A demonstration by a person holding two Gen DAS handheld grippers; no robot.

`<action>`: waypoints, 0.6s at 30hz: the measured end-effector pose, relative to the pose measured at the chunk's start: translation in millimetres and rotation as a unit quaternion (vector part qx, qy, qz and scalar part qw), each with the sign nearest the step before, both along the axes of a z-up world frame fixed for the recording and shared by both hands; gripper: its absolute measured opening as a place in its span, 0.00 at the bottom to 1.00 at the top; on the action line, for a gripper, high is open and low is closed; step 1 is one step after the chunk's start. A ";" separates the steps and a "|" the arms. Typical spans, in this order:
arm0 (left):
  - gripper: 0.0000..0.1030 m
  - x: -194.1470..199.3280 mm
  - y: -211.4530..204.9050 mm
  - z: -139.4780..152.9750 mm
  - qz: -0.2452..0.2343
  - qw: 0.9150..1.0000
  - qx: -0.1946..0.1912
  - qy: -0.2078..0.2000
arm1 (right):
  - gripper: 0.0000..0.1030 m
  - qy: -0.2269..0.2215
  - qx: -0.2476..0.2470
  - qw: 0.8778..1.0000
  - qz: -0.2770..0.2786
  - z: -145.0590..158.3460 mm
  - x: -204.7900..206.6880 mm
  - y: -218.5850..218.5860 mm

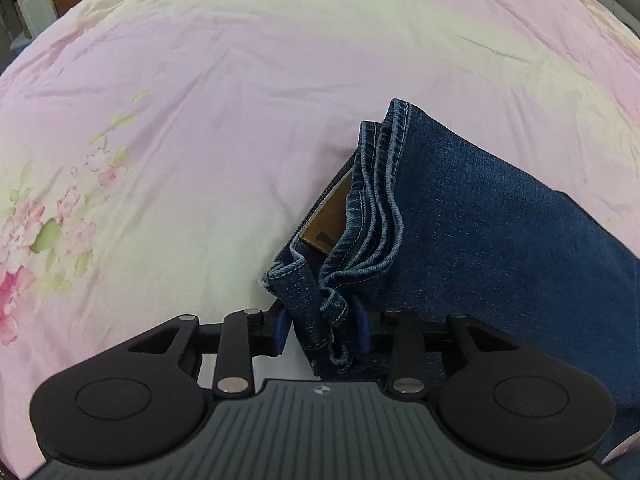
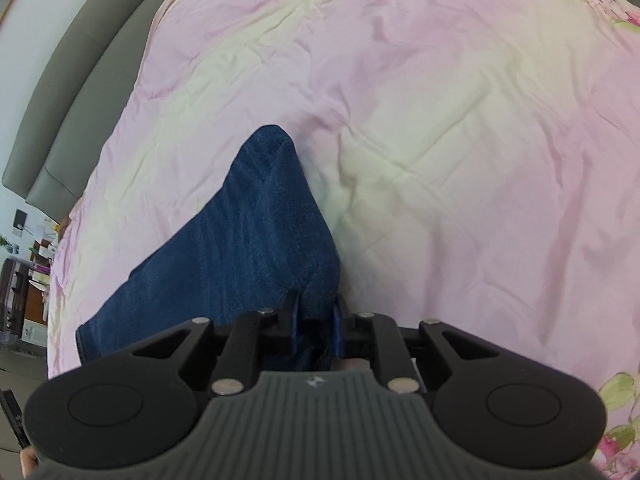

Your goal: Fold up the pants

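Dark blue jeans (image 1: 480,216) lie folded on a pink floral bedspread (image 1: 200,120). In the left wrist view the stacked waistband and hem edges show, with a brown leather patch (image 1: 328,216). My left gripper (image 1: 322,326) is shut on the near corner of these denim layers. In the right wrist view the jeans (image 2: 248,240) run away to the left as a folded edge. My right gripper (image 2: 316,320) is shut on the near fold of the denim.
The bedspread (image 2: 440,120) spreads out on all sides of the jeans. A grey padded bed frame (image 2: 80,100) runs along the left of the right wrist view. Room furniture (image 2: 24,292) stands beyond the bed's edge.
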State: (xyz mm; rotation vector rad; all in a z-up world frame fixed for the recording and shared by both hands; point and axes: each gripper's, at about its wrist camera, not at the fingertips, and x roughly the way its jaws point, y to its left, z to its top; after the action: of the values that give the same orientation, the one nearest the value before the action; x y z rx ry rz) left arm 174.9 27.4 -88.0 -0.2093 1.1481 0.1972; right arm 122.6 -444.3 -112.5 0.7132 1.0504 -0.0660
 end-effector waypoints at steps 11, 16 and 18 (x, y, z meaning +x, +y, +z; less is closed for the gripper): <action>0.52 -14.6 -41.3 55.5 -0.159 0.979 0.120 -0.049 | 0.40 -0.016 -0.073 0.993 0.095 29.2 15.6 -14.8; 0.47 -14.9 -100.2 65.3 -0.300 0.946 0.101 -0.076 | 0.40 0.008 -0.069 0.986 0.152 27.7 42.9 -10.5; 0.44 -11.3 -123.3 62.1 -0.343 0.932 0.084 -0.079 | 0.40 0.016 -0.070 0.984 0.161 22.2 52.8 -7.9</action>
State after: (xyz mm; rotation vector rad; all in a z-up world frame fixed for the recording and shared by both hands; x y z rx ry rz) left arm 163.6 -96.0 -25.8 0.3285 0.9777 -0.3377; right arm 175.4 -452.2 -90.4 0.4094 1.1679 0.1280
